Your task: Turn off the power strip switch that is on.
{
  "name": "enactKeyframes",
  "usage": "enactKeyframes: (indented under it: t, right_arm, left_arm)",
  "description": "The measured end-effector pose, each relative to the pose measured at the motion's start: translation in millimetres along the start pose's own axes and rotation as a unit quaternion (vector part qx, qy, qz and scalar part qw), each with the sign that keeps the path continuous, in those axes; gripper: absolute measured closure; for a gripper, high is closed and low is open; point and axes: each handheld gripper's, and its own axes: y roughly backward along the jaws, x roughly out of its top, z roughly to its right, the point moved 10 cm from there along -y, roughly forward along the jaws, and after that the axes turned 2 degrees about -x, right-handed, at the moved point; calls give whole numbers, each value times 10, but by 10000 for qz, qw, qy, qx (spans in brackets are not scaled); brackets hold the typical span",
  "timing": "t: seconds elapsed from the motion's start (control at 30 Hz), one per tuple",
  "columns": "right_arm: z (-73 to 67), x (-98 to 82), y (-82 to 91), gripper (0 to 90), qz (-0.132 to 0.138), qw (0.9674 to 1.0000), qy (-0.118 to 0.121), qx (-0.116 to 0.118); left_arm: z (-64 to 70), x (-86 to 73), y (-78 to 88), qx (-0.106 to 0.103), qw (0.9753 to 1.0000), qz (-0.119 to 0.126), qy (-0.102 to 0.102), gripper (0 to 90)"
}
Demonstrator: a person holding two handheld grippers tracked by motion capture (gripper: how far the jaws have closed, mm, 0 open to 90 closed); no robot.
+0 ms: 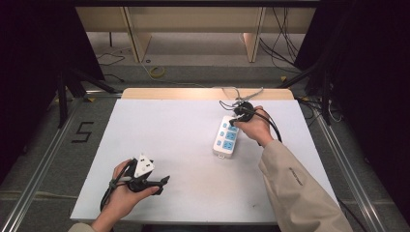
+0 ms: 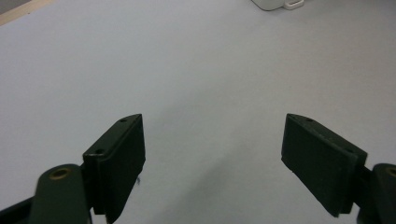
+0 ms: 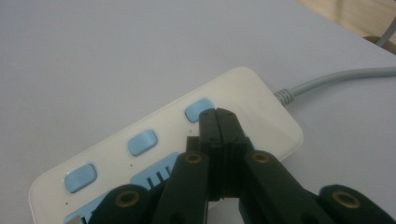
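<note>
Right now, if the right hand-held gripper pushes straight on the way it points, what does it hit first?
Probably the blue button on the power strip: the right hand-held gripper, jaws shut, has its tips at that button's edge; contact is unclear.

1. The white table top (image 1: 183, 145) lies bare across its left and middle; a gripper could pass freely there.
2. The power strip (image 1: 226, 136) blocks the right-centre, with its grey cord (image 3: 327, 79) trailing off the far end.
3. The right gripper (image 3: 218, 114), jaws closed together, sits over the strip's far-end blue button (image 3: 196, 108).
4. The left gripper (image 2: 212, 154), jaws wide apart, has only bare table between and ahead.
</note>
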Motion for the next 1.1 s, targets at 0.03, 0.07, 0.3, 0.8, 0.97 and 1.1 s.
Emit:
enactKeyframes:
  t: [0.03, 0.07, 0.3, 0.8, 0.97, 1.1]
  right_arm:
    - [5, -3, 12, 900, 11, 10000, 9, -12]
    - [8, -6, 24, 900, 26, 10000, 4, -11]
    - [42, -61, 92, 900, 76, 10000, -3, -38]
    - [74, -180, 221, 900, 144, 9999, -47, -46]
    - [88, -225, 255, 900, 165, 9998, -62, -69]
    - [88, -248, 299, 900, 184, 9998, -69, -63]
  left_arm:
    - [0, 0, 0, 1, 10000, 0, -1, 214]
    - [0, 0, -1, 3, 10000, 0, 0, 214]
    - [-2, -1, 0, 8, 10000, 1, 2, 214]
    - [1, -4, -1, 2, 10000, -5, 12, 214]
    - [0, -5, -1, 3, 10000, -6, 12, 214]
    - [0, -5, 1, 5, 10000, -6, 16, 214]
